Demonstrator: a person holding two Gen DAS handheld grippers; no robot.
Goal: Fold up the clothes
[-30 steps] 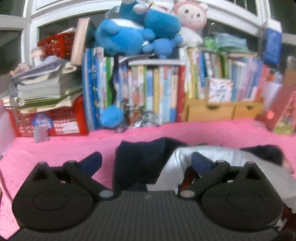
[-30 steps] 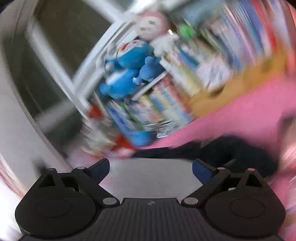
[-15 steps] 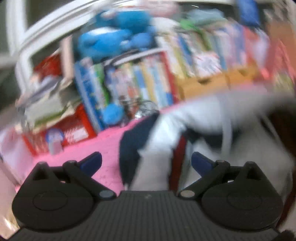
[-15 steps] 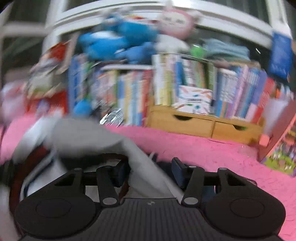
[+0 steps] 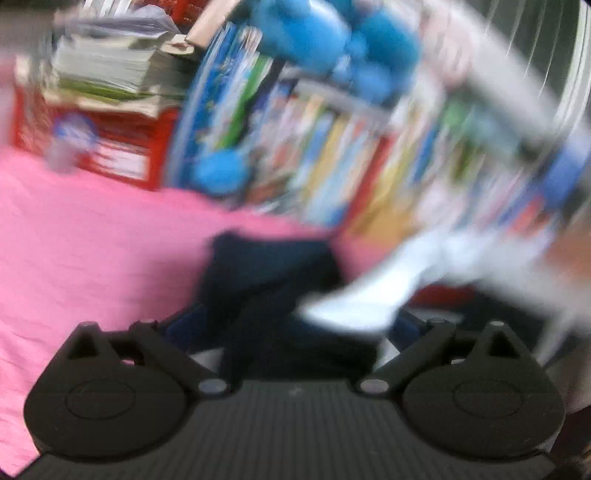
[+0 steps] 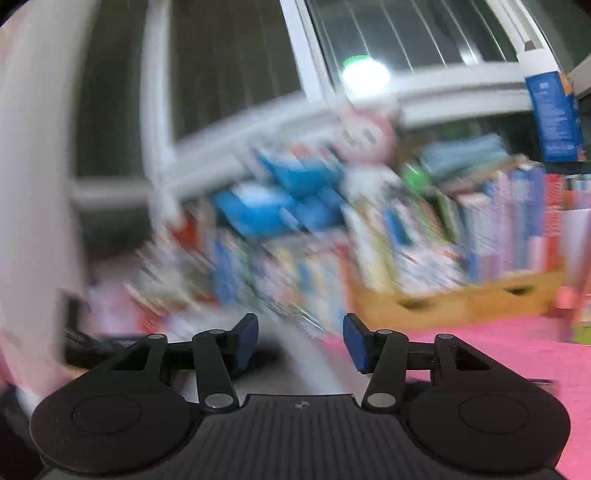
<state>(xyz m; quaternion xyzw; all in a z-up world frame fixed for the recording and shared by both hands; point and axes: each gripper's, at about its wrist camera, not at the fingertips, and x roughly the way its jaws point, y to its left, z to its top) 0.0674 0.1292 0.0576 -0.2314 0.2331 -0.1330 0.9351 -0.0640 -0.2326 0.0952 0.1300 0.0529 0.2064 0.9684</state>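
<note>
A dark navy garment with a white part lies on the pink cover. My left gripper stands open and wide, low over the cloth, with the navy fabric between its fingers. The white part streaks up toward the right, off the cover. In the right wrist view my right gripper points level at the bookshelf. Its jaws stand half closed and are opening slightly, with blurred grey-white cloth between them. Both views are heavily motion-blurred.
A row of upright books lines the back, with blue plush toys on top. A red basket of papers stands at the left. A wooden drawer box and a window show behind the pink cover.
The right gripper closed from wide to about half on the white cloth and swung upward. The left view rolled, and the white part of the garment rose to the right.
</note>
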